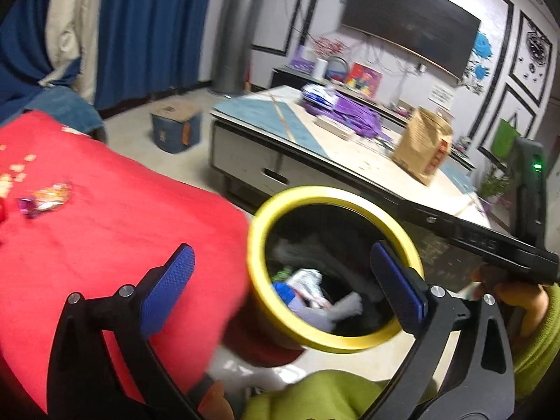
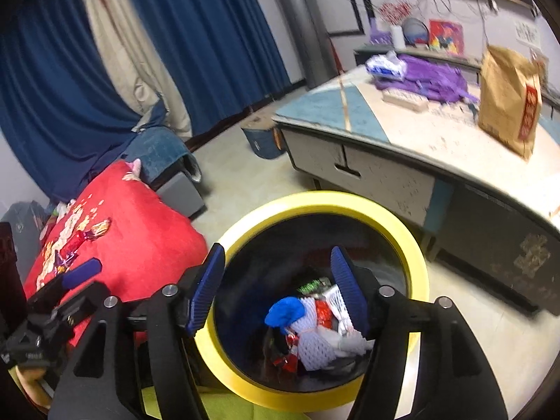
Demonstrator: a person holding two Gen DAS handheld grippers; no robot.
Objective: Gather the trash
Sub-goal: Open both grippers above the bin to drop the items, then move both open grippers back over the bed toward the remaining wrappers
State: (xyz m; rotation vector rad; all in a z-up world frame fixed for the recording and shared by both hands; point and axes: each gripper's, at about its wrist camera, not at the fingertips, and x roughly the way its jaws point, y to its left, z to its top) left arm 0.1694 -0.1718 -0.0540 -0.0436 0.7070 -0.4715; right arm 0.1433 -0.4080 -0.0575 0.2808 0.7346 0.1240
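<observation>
bin: yellow-rim trash bin [image 2: 320, 199] on floor beside red cushion [image 1: 115, 217], already part full
trash left: candy wrapper [image 1: 52, 194] on cushion, well apart from bin
L gripper [image 1: 280, 287]: wide, empty, at bin's rim
R gripper [image 2: 278, 288]: wide, empty, over bin mouth
tip: swing L to wrapper, come in low, pinch mid-foil, don't snag fabric

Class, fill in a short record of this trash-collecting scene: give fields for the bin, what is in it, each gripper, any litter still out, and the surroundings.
bin: yellow-rimmed trash bin, on the floor beside the red cushion
bin contents: white foam netting, blue scrap, red wrappers
left gripper: open, empty, over the cushion edge and bin
right gripper: open, empty, above the bin mouth
litter still out: candy wrappers on the cushion
surroundings: coffee table with brown paper bag and purple backpack; blue curtain
</observation>
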